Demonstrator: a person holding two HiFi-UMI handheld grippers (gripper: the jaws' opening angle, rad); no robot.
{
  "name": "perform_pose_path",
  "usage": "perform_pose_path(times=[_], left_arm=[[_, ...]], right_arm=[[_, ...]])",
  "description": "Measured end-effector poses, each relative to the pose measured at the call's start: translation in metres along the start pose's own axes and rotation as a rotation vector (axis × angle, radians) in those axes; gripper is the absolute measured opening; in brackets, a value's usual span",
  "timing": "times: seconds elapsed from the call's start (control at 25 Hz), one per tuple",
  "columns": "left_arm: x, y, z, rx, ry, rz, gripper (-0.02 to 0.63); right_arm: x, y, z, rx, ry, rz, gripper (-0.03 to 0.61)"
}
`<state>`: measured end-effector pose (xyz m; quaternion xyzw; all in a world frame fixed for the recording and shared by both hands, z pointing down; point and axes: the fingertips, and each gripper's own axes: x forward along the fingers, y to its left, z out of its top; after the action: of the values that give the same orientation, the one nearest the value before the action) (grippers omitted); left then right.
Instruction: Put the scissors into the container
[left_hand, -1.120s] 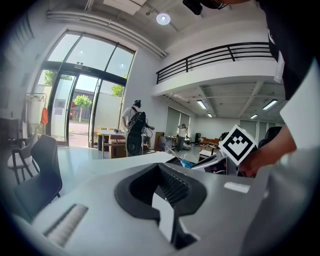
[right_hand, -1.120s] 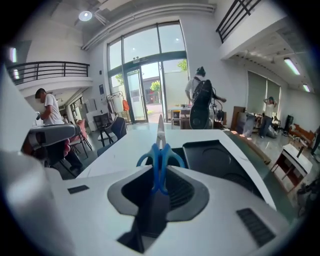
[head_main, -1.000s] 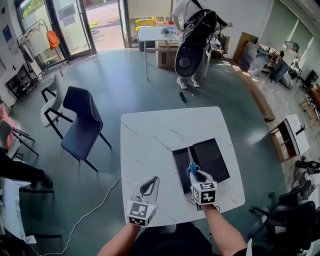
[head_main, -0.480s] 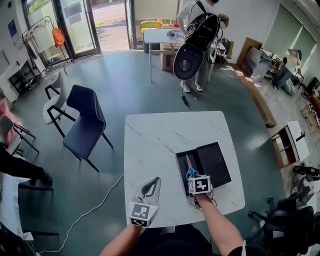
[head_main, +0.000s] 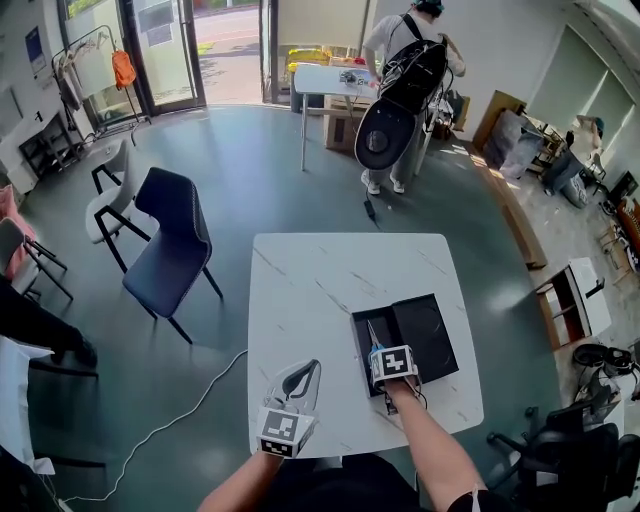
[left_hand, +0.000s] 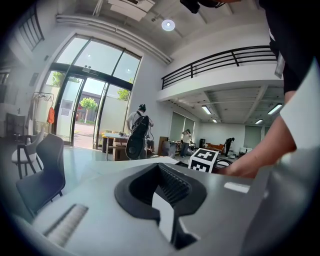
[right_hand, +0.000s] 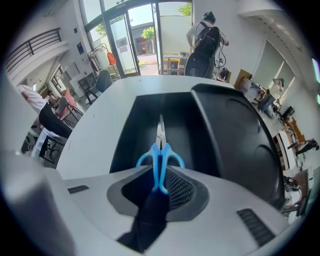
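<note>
Blue-handled scissors (right_hand: 160, 154) point forward with their blades closed, and my right gripper (right_hand: 159, 187) is shut on the handles. They hang over the left half of the open black container (right_hand: 131, 131), whose other half (right_hand: 235, 135) lies to the right. In the head view the scissors (head_main: 374, 338) and right gripper (head_main: 381, 351) are over the container (head_main: 361, 328) on the white table (head_main: 300, 290). My left gripper (head_main: 300, 372) stays near the table's front left edge, its jaws together and holding nothing. In its own view the left gripper (left_hand: 167, 200) faces across the table.
A dark blue chair (head_main: 168, 240) stands left of the table, with a white cable (head_main: 170, 420) on the floor beside it. A person with a black bag (head_main: 400, 90) stands by a far table (head_main: 330, 80). A black office chair (head_main: 580, 450) sits at the right.
My right gripper has moved forward and lower with the scissors, further over the container's left half. The left gripper has stayed in place.
</note>
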<state>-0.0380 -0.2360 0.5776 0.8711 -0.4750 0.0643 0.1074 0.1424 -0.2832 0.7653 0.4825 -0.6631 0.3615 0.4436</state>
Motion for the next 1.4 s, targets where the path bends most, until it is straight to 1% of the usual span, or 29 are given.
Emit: perform_pose_path(times=[0.36, 0.44, 0.48, 0.6, 0.76, 0.88, 1.04, 1.16, 1.2, 1.4], left_arm=[[-0.002, 0.004, -0.001, -0.005, 0.005, 0.009, 0.009], [-0.001, 0.003, -0.001, -0.004, 0.008, 0.008, 0.009], [-0.001, 0.003, -0.001, -0.004, 0.009, 0.007, 0.009], [0.000, 0.001, -0.002, -0.004, 0.010, 0.002, 0.009], [0.002, 0.000, -0.002, -0.003, 0.013, -0.008, 0.009], [0.005, -0.003, 0.001, -0.001, 0.010, -0.020, 0.009], [0.010, -0.011, 0.005, 0.014, 0.006, -0.043, 0.009], [0.014, -0.018, 0.009, 0.017, 0.001, -0.061, 0.009], [0.014, -0.021, 0.010, 0.018, -0.001, -0.068, 0.009], [0.020, -0.033, 0.017, 0.029, -0.009, -0.095, 0.009]], right_arm=[[0.009, 0.002, -0.003, -0.005, 0.051, -0.003, 0.089], [0.009, 0.005, -0.004, 0.006, 0.058, 0.016, 0.133], [0.008, 0.006, -0.003, 0.011, 0.054, 0.019, 0.147], [-0.006, 0.006, 0.005, 0.010, 0.007, 0.005, 0.146], [-0.042, 0.010, 0.030, -0.011, -0.117, -0.001, 0.141], [-0.083, 0.010, 0.055, -0.025, -0.253, -0.014, 0.119], [-0.139, 0.015, 0.079, -0.113, -0.444, -0.039, 0.105], [-0.177, 0.021, 0.085, -0.162, -0.575, -0.070, 0.077], [-0.189, 0.022, 0.085, -0.166, -0.620, -0.077, 0.076], [-0.240, 0.023, 0.081, -0.148, -0.811, -0.096, 0.014]])
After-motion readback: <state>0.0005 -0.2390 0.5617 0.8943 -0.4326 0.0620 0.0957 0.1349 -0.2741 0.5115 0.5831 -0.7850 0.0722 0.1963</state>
